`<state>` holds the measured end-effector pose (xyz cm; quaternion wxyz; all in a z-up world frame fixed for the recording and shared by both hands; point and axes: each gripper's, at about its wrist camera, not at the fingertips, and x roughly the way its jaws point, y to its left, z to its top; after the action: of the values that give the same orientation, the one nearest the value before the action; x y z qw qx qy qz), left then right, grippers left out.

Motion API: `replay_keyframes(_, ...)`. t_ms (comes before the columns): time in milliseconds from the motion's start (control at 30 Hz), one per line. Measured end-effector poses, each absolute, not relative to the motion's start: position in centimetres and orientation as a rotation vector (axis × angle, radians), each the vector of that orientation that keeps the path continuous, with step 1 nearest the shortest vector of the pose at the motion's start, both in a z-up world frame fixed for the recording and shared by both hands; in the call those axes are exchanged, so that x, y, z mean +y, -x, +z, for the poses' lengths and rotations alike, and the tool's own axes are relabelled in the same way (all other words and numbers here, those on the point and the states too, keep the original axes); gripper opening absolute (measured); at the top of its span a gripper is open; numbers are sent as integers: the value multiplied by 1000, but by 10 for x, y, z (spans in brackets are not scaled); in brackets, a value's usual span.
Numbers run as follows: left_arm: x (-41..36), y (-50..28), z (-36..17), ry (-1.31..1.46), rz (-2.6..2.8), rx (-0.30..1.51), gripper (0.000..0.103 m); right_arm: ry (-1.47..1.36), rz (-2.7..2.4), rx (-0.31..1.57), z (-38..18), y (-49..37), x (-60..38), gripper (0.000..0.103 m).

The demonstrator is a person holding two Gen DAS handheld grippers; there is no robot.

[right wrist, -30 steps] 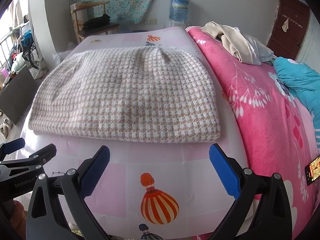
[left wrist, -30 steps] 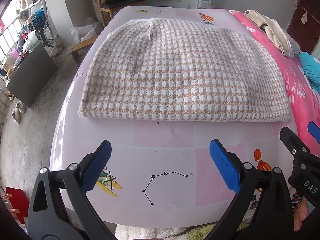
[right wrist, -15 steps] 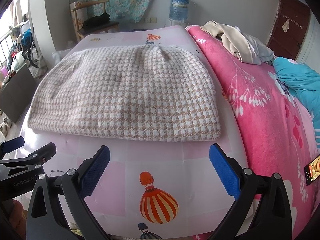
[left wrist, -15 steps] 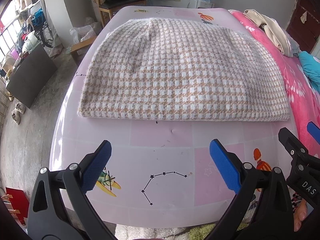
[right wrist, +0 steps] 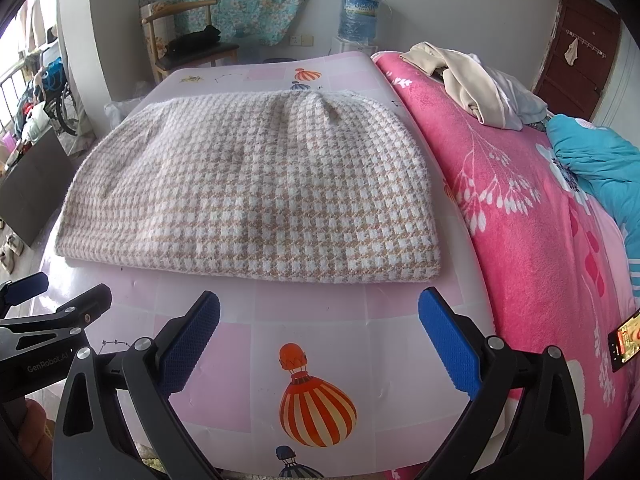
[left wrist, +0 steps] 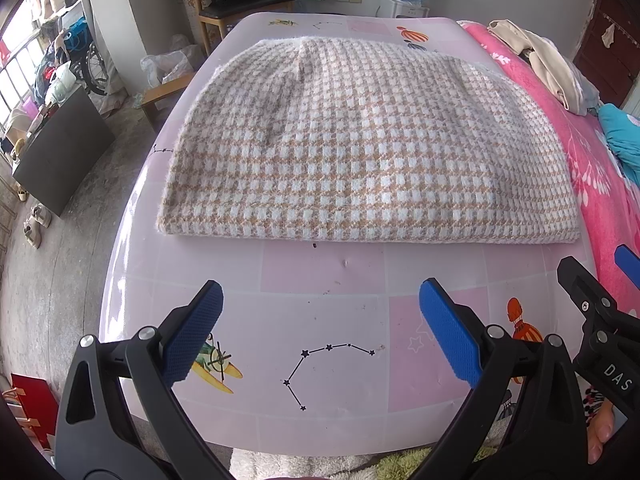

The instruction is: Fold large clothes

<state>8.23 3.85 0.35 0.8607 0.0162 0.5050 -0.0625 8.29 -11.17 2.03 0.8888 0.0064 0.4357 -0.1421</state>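
Observation:
A tan and white houndstooth knit garment (left wrist: 360, 148) lies flat and folded on the pink patterned mat (left wrist: 320, 276), its near folded edge facing me. It also shows in the right wrist view (right wrist: 256, 196). My left gripper (left wrist: 320, 336) is open and empty, hovering over the bare mat just short of the garment's near edge. My right gripper (right wrist: 318, 340) is open and empty, over the mat near the garment's near right corner. Each gripper shows at the edge of the other's view.
A pink floral blanket (right wrist: 532, 232) lies to the right, with beige clothes (right wrist: 460, 76) and a teal garment (right wrist: 596, 168) on it. A phone (right wrist: 624, 340) lies at the far right. A wooden chair (left wrist: 240, 0) and a water dispenser (right wrist: 358, 12) stand behind. Floor clutter is at left.

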Motion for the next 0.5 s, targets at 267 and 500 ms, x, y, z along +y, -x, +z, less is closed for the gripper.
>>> replay_keyframes(267, 38, -82, 4, -34, -132, 1059, 95, -12, -295, 905, 21, -83, -112, 97)
replay_keyframes(500, 38, -82, 4, -34, -131, 1059, 95, -12, -295, 905, 21, -82, -111, 97)
